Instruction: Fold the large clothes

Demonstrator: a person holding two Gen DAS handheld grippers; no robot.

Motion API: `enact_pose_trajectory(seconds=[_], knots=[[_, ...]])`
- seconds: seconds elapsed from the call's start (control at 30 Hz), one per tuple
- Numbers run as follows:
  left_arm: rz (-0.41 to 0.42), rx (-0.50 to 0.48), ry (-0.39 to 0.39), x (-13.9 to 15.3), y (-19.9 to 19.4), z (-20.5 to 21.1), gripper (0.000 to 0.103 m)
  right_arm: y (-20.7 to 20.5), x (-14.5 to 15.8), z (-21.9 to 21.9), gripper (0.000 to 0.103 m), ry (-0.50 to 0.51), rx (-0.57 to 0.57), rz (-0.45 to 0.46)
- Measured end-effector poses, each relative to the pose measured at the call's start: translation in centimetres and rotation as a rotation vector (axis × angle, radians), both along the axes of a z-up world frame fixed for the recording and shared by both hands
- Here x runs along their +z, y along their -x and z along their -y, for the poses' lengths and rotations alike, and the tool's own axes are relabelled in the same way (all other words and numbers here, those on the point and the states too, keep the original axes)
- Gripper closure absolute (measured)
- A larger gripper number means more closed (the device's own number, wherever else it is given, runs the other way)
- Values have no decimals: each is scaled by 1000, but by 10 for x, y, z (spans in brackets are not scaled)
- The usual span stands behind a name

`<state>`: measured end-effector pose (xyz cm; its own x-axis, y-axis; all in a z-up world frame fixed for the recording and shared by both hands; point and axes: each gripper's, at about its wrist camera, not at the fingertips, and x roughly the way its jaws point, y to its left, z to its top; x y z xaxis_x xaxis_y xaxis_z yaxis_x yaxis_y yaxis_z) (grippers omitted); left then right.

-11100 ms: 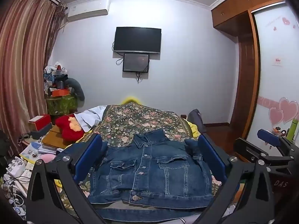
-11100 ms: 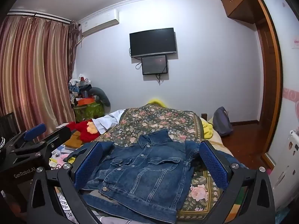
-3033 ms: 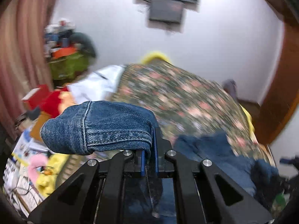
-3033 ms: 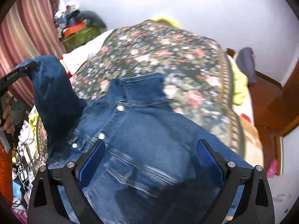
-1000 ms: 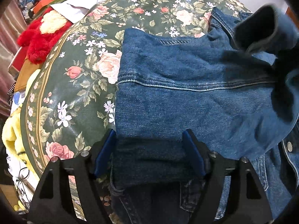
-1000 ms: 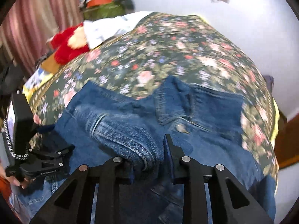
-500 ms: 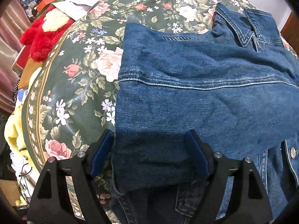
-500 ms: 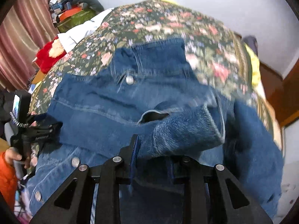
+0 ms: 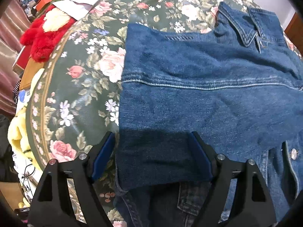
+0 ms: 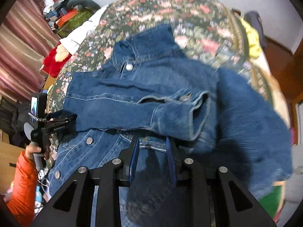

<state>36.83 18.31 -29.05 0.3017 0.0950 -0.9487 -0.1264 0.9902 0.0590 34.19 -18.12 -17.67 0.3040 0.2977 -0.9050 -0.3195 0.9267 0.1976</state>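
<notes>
One denim jacket (image 9: 198, 98), one flowered bedspread (image 9: 79, 87), one red plush toy (image 9: 43, 36) at upper left, two grippers, left (image 9: 151, 155) and right (image 10: 152, 151), four metal buttons visible (image 10: 129, 67)

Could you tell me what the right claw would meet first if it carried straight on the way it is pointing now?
Most likely the denim jacket: the right claw points down at its front, just below the sleeve cuff folded across the chest. Depth is hard to judge, so front panel or cuff could come first.
</notes>
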Motion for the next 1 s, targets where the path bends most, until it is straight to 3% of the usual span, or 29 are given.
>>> enact_pose_trajectory(seconds=[0.27, 0.47, 0.7, 0.87, 1.0], knots=[[141, -50, -19, 66, -6, 15, 23, 8, 62, 29, 78, 28, -66, 200], [229, -150, 45, 108, -18, 65, 23, 12, 77, 68, 78, 82, -148, 267], [245, -295, 101, 120, -40, 149, 23, 14, 35, 138, 78, 157, -285, 173], [196, -382, 113, 104, -46, 202, 23, 5, -27, 182, 78, 213, -372, 24], [140, -426, 108, 86, -49, 234, 23, 7, -62, 202, 77, 260, -396, -11]])
